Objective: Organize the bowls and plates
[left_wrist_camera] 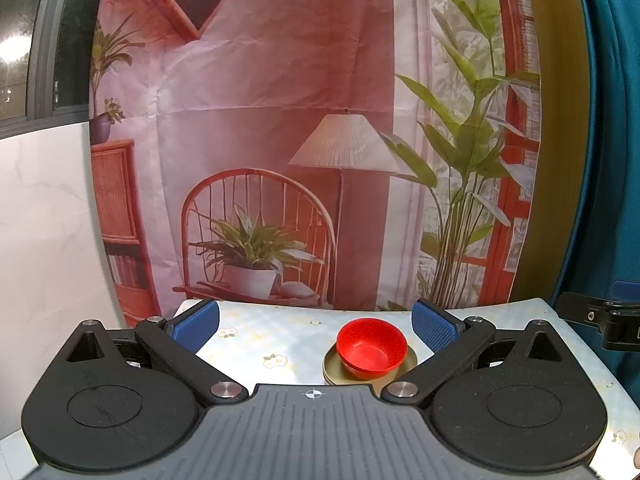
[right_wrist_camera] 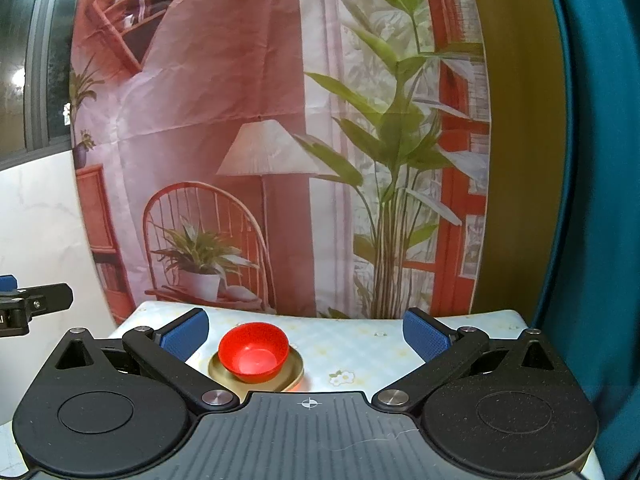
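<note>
A small red bowl (left_wrist_camera: 371, 347) rests on a gold plate (left_wrist_camera: 332, 369) on the flowered table. The right wrist view shows the same red bowl (right_wrist_camera: 253, 351) on the gold plate (right_wrist_camera: 224, 372), with something red just visible under the plate's near edge. My left gripper (left_wrist_camera: 316, 326) is open, held back from the table's near side, with the bowl between its blue pads and closer to the right one. My right gripper (right_wrist_camera: 306, 334) is open too, and the bowl sits by its left pad. Neither gripper holds anything.
The table (left_wrist_camera: 256, 344) wears a pale cloth with small flowers. A printed backdrop (left_wrist_camera: 280, 140) of a room hangs right behind its far edge. A teal curtain (right_wrist_camera: 592, 200) hangs at the right, a white marble-look wall (left_wrist_camera: 44, 220) at the left.
</note>
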`<state>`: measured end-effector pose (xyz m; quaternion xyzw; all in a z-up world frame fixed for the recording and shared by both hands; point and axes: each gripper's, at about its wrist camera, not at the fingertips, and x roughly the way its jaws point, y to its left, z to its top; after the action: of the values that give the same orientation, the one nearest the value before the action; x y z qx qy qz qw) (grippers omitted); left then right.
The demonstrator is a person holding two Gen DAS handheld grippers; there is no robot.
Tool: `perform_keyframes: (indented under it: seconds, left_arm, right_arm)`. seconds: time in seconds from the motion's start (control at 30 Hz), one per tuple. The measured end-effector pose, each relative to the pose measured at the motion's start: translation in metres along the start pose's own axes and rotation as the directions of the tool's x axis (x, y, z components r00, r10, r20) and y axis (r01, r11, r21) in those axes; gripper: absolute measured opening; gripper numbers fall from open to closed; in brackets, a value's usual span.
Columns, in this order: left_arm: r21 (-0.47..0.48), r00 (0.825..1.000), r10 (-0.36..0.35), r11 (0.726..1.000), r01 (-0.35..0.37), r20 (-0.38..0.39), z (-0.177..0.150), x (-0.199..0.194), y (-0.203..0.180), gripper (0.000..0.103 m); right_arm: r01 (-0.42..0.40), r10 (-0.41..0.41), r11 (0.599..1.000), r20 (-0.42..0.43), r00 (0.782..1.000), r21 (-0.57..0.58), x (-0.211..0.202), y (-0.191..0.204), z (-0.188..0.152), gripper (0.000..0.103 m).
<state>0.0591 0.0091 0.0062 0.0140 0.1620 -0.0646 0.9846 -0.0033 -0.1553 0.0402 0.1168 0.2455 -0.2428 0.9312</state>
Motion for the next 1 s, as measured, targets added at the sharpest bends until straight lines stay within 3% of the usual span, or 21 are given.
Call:
perform_keyframes:
  seconds: [1.0]
  left_arm:
    - [0.014,1.0,0.005,1.0,-0.005,0.001,-0.0024,-0.0062,-0.0008,0.103]
  right_arm:
    - [-0.008,0.008,1.0,0.001,1.0,0.018,-0.0025,-0.0048,-0.0041,0.103]
